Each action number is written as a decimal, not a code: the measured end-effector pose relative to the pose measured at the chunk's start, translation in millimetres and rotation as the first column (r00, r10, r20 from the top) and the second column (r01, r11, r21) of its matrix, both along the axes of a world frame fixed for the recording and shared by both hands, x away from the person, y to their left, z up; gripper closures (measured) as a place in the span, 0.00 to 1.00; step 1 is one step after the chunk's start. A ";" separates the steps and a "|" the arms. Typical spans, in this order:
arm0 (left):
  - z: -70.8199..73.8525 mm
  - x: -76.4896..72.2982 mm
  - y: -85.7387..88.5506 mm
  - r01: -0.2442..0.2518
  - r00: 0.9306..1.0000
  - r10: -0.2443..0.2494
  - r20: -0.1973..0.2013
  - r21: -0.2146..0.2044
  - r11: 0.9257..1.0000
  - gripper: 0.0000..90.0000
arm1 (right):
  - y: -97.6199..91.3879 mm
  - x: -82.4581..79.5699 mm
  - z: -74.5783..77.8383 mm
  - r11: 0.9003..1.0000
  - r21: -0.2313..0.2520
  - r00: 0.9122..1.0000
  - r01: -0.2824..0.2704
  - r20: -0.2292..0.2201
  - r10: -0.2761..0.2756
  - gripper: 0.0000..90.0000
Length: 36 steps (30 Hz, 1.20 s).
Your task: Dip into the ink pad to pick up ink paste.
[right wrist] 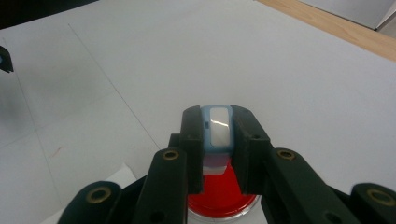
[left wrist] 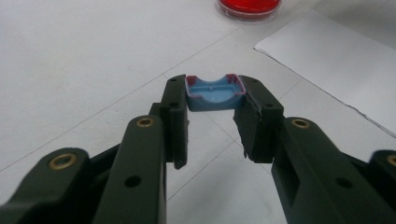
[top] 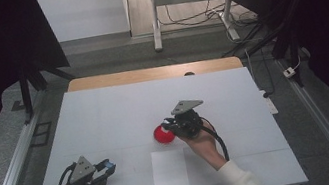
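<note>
A small blue stamp (right wrist: 217,128) is pinched between the pads of the right gripper (top: 178,123) and held just above a red ink dish (top: 163,134). Its blue cap (left wrist: 215,93) is clamped in the left gripper (top: 106,168), parked low at the near left of the table (top: 105,112). Inking appears under way; the white sheet (top: 170,172) lies unmarked, so stamping seemingly remains.
</note>
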<state>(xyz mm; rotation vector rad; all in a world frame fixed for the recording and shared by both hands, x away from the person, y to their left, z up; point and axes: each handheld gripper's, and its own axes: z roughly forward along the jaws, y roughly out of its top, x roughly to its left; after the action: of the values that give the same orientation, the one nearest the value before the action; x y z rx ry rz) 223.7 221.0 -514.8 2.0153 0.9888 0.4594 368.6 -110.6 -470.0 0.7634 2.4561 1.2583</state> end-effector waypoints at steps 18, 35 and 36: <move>0.6 -0.3 0.0 0.001 1.000 -0.001 0.003 -0.003 1.000 0.72 | -5.4 -10.3 9.5 0.998 0.052 1.000 -0.021 -0.011 0.022 0.83; 0.5 -0.5 0.3 0.001 1.000 -0.001 0.003 0.000 1.000 0.72 | -8.1 -19.0 14.0 0.996 0.076 0.999 -0.042 -0.029 0.044 0.83; 0.5 -0.5 0.2 0.001 1.000 -0.001 0.003 -0.001 1.000 0.72 | -8.2 -19.6 14.2 0.996 0.079 0.999 -0.043 -0.030 0.045 0.83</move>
<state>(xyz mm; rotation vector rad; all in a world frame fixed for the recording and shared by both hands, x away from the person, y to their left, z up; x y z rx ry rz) 223.2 221.2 -514.3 2.0139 0.9859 0.4608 349.0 -118.8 -455.8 0.7588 2.4746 1.3762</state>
